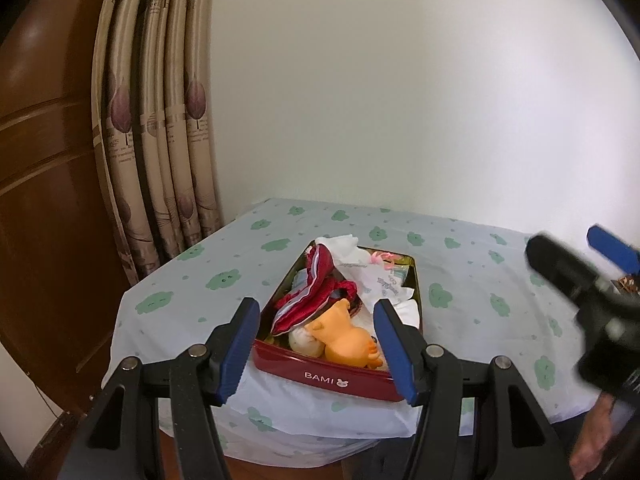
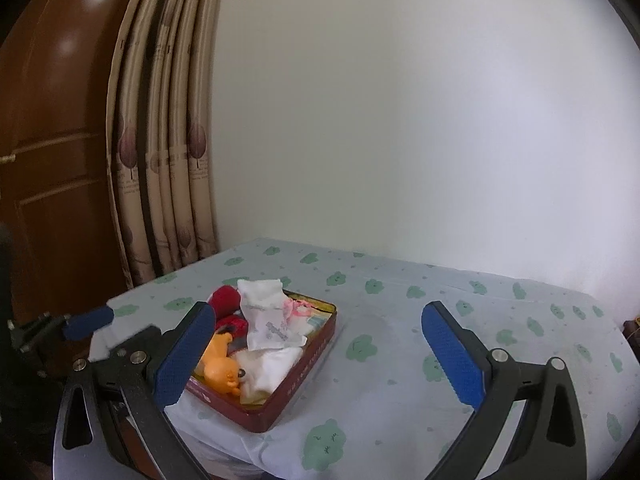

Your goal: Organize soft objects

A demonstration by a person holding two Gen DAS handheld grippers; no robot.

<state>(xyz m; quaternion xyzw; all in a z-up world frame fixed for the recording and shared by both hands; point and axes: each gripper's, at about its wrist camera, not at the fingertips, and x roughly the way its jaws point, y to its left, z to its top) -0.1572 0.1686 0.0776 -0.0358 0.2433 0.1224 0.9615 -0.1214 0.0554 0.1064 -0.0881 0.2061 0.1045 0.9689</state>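
A long red metal tin (image 1: 340, 378) sits near the front left corner of the table (image 1: 460, 280), its long axis running away toward the wall. It holds an orange rubbery toy (image 1: 344, 340), red cloth (image 1: 316, 292) and white printed fabric (image 2: 268, 328). The left gripper (image 1: 316, 354) and right gripper (image 2: 320, 354) both hover with jaws open, empty.

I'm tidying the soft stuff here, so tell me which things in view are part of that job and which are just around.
Part of the job:
- red tin
- orange soft toy
- red cloth item
- white cloths
- left tool, open
- right tool, open

Just around:
- table with cloud-print cover
- curtain
- wooden door
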